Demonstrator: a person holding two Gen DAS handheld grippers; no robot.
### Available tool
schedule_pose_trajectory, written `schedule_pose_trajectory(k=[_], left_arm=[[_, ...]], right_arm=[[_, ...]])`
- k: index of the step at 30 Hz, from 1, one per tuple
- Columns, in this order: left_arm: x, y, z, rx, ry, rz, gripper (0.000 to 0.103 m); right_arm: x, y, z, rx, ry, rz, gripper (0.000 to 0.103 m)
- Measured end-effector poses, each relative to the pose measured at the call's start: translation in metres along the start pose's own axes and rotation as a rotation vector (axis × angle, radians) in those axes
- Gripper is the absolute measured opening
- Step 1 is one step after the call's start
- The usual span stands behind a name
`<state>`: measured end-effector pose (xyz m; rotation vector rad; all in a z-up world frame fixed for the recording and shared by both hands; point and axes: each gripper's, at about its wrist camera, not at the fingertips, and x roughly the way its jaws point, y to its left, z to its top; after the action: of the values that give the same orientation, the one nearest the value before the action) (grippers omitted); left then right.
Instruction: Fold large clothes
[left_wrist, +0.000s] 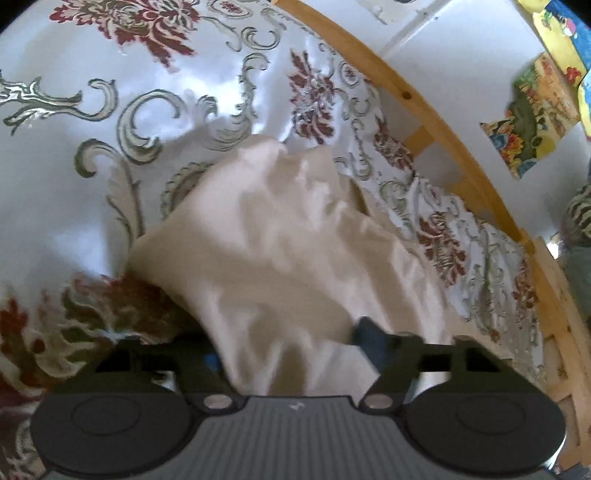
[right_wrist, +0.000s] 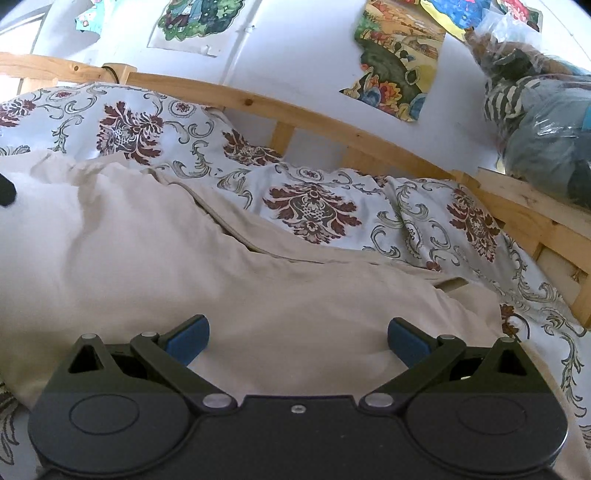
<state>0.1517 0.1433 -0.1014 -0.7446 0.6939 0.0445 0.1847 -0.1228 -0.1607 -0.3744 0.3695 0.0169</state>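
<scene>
Left wrist view: left gripper (left_wrist: 291, 343) sits low over a cream garment (left_wrist: 280, 251) bunched on the floral bedspread (left_wrist: 110, 110). Fabric runs up between the blue fingers (left_wrist: 369, 334), jaws look spread wide, but motion blur and cloth cover the left pad, so grip state can't be told. Right wrist view: right gripper (right_wrist: 297, 339) has jaws spread wide, nothing between them, hovering just over the same cream garment (right_wrist: 184, 251) lying rumpled across the bed. Wooden bed rail (right_wrist: 332, 122) runs behind, paper pictures (right_wrist: 399, 59) on the white wall.

Left tongs (left_wrist: 291, 345) spread wide; right tongs (right_wrist: 298, 338) spread wide
</scene>
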Motion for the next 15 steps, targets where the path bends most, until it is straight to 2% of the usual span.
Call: schedule_pose_trajectory(k=[1,2,4,8,9,11,15], left_arm=[[-0.002,-0.004,0.000,0.008,-0.006,-0.010,0.043],[-0.004,-0.009,0.001,0.030,-0.014,-0.018,0.037],[-0.014,-0.028,0.000,0.110,-0.052,-0.023,0.019],[-0.036,-0.082,-0.003,0.358,-0.150,-0.073,0.009],[-0.040,-0.101,-0.003,0.442,-0.169,-0.086,0.008],[-0.045,-0.130,-0.003,0.554,-0.176,-0.104,0.008],[-0.045,-0.183,-0.008,0.737,-0.145,-0.149,0.006]], right_arm=[[0.000,0.000,0.000,0.001,0.001,0.001,0.102],[0.000,0.000,0.000,0.002,0.002,0.002,0.102],[0.000,0.000,0.000,0.007,0.003,0.005,0.102],[0.000,-0.012,0.002,0.055,0.009,0.044,0.102],[-0.001,-0.021,0.004,0.087,0.003,0.078,0.098],[-0.006,-0.042,0.012,0.165,-0.012,0.102,0.091],[-0.040,-0.108,0.041,0.387,-0.101,0.057,0.080]])
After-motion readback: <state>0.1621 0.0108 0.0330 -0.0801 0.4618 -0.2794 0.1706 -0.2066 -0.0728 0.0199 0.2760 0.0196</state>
